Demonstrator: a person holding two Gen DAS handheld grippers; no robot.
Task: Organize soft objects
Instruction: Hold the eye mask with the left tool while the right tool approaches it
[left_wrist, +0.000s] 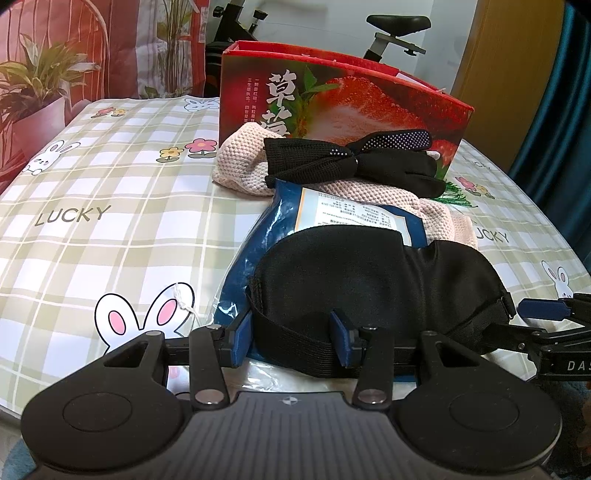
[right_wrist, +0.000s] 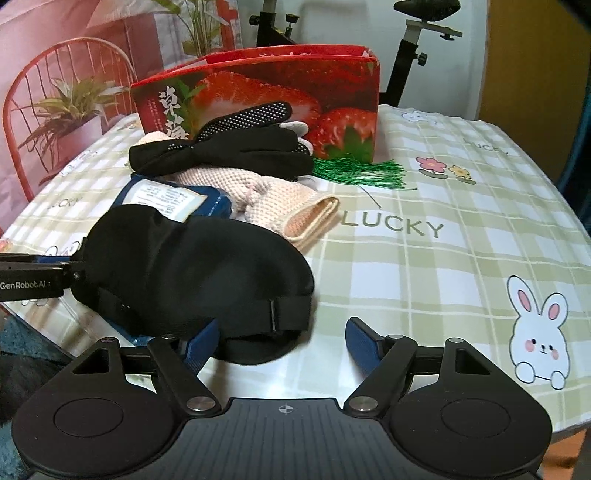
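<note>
Left tongs: we see them closed on the near left part of the black eye mask, one blue pad outside its left end, the other pressed into the fabric with the elastic strap running between them.
Right tongs: we read them as standing apart; the left pad touches the mask's near right end, the right pad hangs over bare cloth, nothing pinched.
Eye mask, place: near edge of the counter, resting partly on the blue packet.
Eye mask, long axis: runs left to right along the near edge, across both pairs of tongs.
Key relation: we judge the mask's right end lies just left of the middle of the right tongs, so a small shift left would bring the strap between the pads.
Nearer hand: the left already holds it; the right is beside it.
Blue packet: under the mask, reaching back toward the pile.
Knitted pink cloth: behind the packet, mid-counter.
Black dotted gloves: on top of the pink cloth.
Strawberry box: upright at the far edge, open on top; we take it as the likely bin.
Green tassel: right of the gloves, in front of the box.
</note>
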